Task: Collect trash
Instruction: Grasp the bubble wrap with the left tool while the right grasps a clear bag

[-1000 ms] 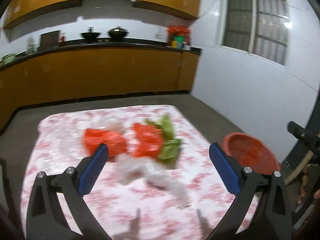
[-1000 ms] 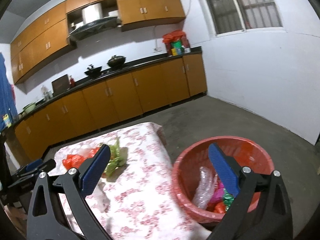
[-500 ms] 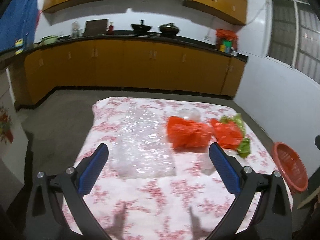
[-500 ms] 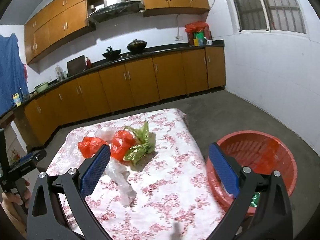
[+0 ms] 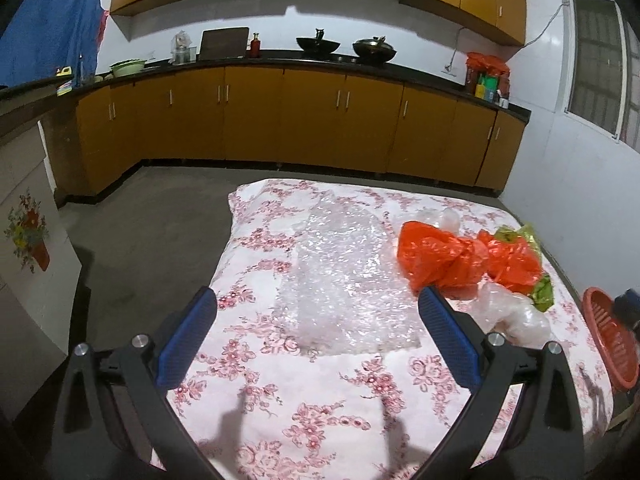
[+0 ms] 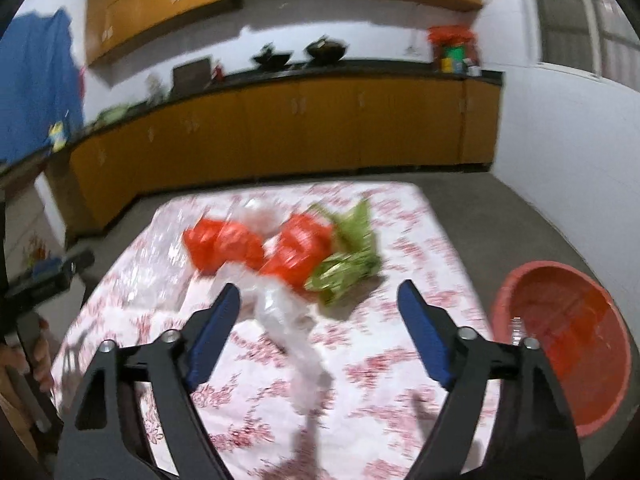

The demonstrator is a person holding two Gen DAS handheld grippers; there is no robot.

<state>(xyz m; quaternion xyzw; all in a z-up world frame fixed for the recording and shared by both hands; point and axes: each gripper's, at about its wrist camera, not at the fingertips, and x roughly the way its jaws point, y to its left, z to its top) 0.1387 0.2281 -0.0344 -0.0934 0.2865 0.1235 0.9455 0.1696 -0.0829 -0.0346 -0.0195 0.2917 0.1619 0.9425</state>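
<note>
Left wrist view. Left gripper (image 5: 316,334) low in the frame, blue pads wide apart, nothing between them but tablecloth and the near part of a clear bubble-wrap sheet (image 5: 344,280). Flowered table (image 5: 280,432) filling the centre and lower frame. Trash gathered toward centre right: two crumpled orange bags (image 5: 464,258), a green wrapper (image 5: 542,294) at their right edge, a clear plastic wad (image 5: 516,314) just below them, another clear scrap behind. Red basket (image 5: 608,340) at the far right edge, off the table's right side, only its rim and slatted wall visible; contents not discernible. Table's left edge dropping to bare grey floor, open up to the cabinets (image 5: 304,120) across the upper middle; far edge of the table also clear of the cabinets by a strip of floor.

Right wrist view, blurred. Right gripper (image 6: 318,330) low centre, jaws apart and closing, pads touching nothing; a twisted strip of clear plastic (image 6: 288,320) lying on the cloth between them. Orange bags (image 6: 260,246) and green wrapper (image 6: 348,256) above centre, lying on the table (image 6: 400,400). Red basket (image 6: 568,336) at lower right, beside the table's right edge, standing on the floor; inside mostly bare red wall, a pale glint near its left rim, too blurred to identify. Open floor between table's right edge and white wall. A hand (image 6: 28,360) at the left edge, gripping a dark handle.
</note>
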